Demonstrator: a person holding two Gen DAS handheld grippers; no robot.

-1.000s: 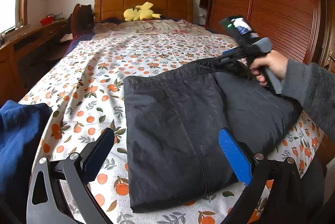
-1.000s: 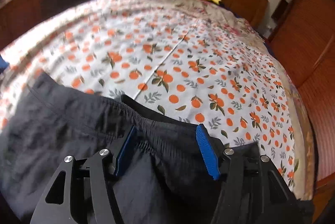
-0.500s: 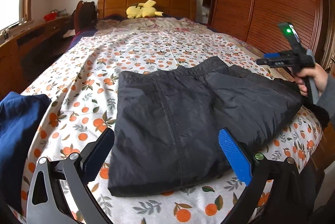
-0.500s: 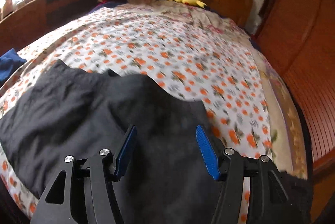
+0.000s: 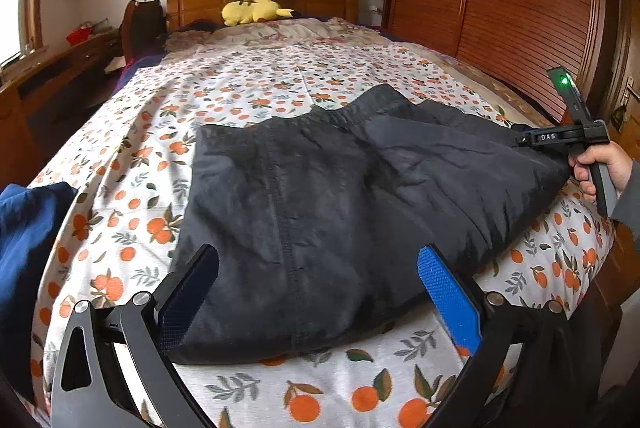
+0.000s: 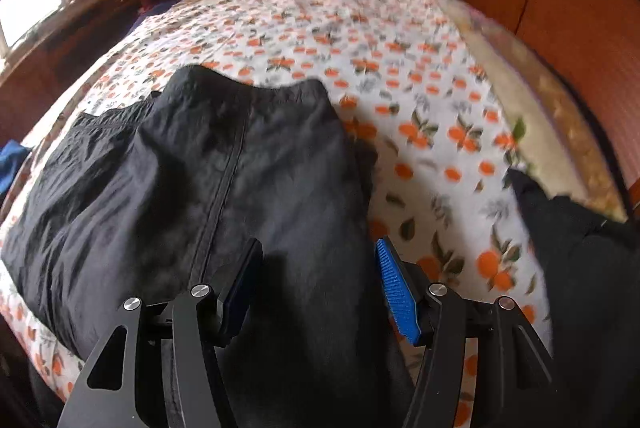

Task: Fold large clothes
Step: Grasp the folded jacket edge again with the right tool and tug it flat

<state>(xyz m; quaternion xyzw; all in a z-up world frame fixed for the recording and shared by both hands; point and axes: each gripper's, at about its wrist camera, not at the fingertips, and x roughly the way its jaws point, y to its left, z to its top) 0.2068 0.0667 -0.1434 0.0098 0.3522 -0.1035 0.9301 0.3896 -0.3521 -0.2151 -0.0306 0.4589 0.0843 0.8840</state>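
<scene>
With both my left claw (image 5: 316, 302) and right claw (image 6: 316, 286) released and grasping nothing, the black trousers (image 5: 340, 212) lie partly folded across the bed (image 5: 248, 84), so I judge the next fold needs an edge pinched first.

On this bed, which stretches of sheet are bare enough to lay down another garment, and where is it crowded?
Bare orange-print sheet runs from the black garment up to the crumpled bedding below the yellow plush. A strip also lies free between the garment and the wardrobe-side edge. The near end is crowded: black garment, blue cloth, dark clothing.
</scene>
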